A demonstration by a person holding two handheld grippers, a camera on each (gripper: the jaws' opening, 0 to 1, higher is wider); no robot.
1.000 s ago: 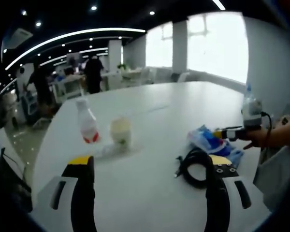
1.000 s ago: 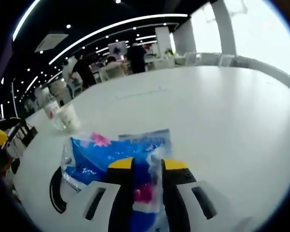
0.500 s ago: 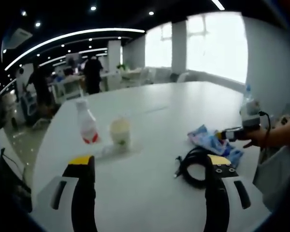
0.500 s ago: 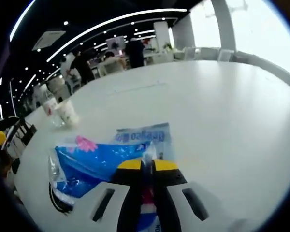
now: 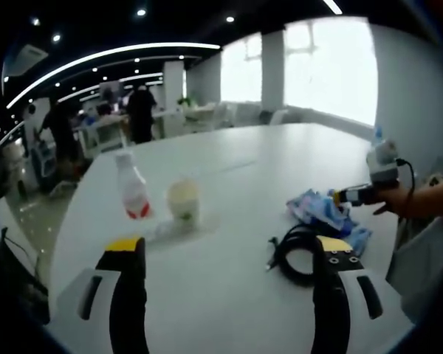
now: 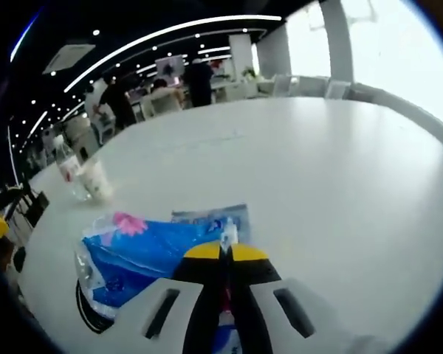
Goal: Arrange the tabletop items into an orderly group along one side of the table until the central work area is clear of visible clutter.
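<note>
The blue plastic packet (image 6: 151, 254), printed with pink and white, is lying on the white table (image 6: 332, 184) and is being pinched at its near edge by the right gripper (image 6: 225, 251), whose yellow-tipped jaws are pressing together on a fold of the plastic. In the left gripper view the same packet (image 5: 317, 210) is sitting toward the right side of the table (image 5: 229, 295), with the right gripper (image 5: 347, 195) reaching in from the right, a person's hand (image 5: 399, 200) wrapping around its handle.

Just beside the packet, a coiled black cable (image 5: 299, 254) is resting on the table, partly tucked under the packet's edge in the right gripper view (image 6: 88, 310). Well apart from these, a small bottle with a red label (image 5: 134, 188) and a pale cup (image 5: 184, 200) are standing upright next to each other; they are also appearing at the far left of the right gripper view, bottle (image 6: 68, 171) and cup (image 6: 97, 181).

The left gripper (image 5: 225, 254) is hovering over the table with its jaws spread wide, holding nothing.

People (image 5: 142, 110) are standing at desks in the office background.
</note>
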